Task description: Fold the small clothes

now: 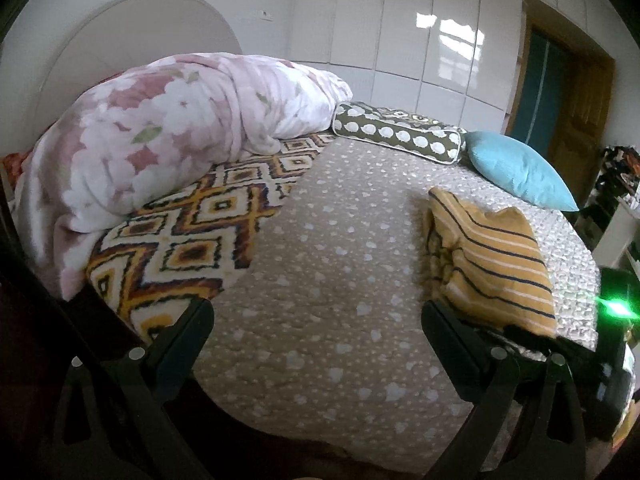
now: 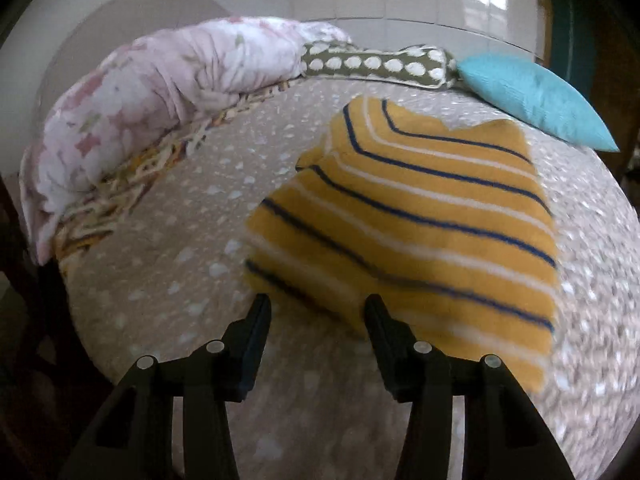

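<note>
A small mustard-yellow garment (image 2: 420,216) with navy and white stripes was seen lying folded on the bed (image 2: 168,280), on a beige cover dotted with pale spots, toward the right side of the mattress and near a turquoise cushion (image 2: 532,100). The left hand-held gripper (image 1: 316,340) was held over bare cover with its jaws spread wide and nothing between them; the garment (image 1: 492,260) lay just beyond and to the right of its right finger (image 1: 448,344). The right hand-held gripper (image 2: 318,328) was pointed down at the near edge of the garment, its jaws parted about halfway; the cloth's near corner appeared between and behind the fingertips, but no pinch on it could be made out, and the view was blurred. In the left wrist view, a green light (image 1: 616,308) was seen glowing on a dark device at the right edge. A pink floral blanket (image 1: 180,128) was bunched along the far left of the bed over a throw (image 1: 192,232) patterned with orange and brown diamonds, and an olive bolster (image 1: 400,136) with white dots was lying at the head, touching the turquoise cushion.
</note>
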Motion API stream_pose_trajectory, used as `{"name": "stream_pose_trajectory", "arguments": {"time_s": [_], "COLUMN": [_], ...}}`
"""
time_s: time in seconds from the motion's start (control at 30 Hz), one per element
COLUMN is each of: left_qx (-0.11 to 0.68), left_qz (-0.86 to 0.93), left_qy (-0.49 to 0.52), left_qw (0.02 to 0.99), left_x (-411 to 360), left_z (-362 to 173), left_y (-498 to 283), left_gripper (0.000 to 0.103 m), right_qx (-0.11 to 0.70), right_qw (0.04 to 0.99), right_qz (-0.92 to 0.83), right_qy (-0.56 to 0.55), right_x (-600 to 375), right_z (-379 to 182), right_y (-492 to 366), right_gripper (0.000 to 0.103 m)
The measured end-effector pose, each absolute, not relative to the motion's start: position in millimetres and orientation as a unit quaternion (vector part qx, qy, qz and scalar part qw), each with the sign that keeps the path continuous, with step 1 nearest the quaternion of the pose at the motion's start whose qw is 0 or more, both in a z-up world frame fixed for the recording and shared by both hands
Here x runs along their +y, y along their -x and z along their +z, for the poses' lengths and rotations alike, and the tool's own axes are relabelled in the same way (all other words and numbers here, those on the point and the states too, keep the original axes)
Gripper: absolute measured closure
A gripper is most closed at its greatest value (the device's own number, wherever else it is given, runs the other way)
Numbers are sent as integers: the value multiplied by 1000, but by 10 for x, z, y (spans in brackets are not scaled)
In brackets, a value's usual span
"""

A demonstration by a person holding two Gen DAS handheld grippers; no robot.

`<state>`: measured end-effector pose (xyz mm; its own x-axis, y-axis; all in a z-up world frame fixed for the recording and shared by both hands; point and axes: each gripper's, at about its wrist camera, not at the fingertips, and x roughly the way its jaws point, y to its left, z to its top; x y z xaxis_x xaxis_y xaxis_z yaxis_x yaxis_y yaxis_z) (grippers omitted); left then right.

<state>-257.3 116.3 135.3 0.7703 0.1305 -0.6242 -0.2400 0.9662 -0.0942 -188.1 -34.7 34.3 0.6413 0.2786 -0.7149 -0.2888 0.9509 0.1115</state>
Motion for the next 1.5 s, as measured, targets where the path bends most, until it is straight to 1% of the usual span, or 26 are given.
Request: {"name": "stream_pose_trajectory", "arguments": {"time_s": [0.13, 0.27, 0.4, 0.63, 0.77, 1.03, 1.2, 1.5], "left_qx": [329, 330, 330, 321, 328, 342, 346, 351], "left_qz": [89, 76, 58, 34, 23, 14, 16, 9], "left_qy": [76, 67, 64, 48, 32, 32, 34, 35], "left_qw": [937, 938, 940, 945, 944, 939, 937, 936], "left_x": [995, 738, 509, 217, 113, 82, 86, 88], "left_z": [1399, 1455, 1482, 1495, 1438, 1366, 1347, 1325], "left_y": [2575, 2616, 2664, 2765, 2784, 2790, 2786, 2786], "left_gripper": [0, 0, 0, 0, 0, 0, 0, 0], "right_qx": [373, 349, 331, 308, 306, 313, 318, 325], "right_qw": [919, 933, 941, 948, 949, 949, 948, 945], "right_qz": [128, 83, 41, -12, -17, -9, -13, -16], "right_qy": [-5, -25, -52, -78, -73, -46, -30, -27], "right_x": [-529, -800, -1084, -1435, -1413, -1252, -1207, -1214], "right_z": [456, 582, 691, 776, 766, 708, 676, 637], "right_y": [2145, 2307, 2378, 2465, 2499, 2472, 2461, 2450], "right_gripper": [49, 46, 42, 41, 37, 36, 34, 33]}}
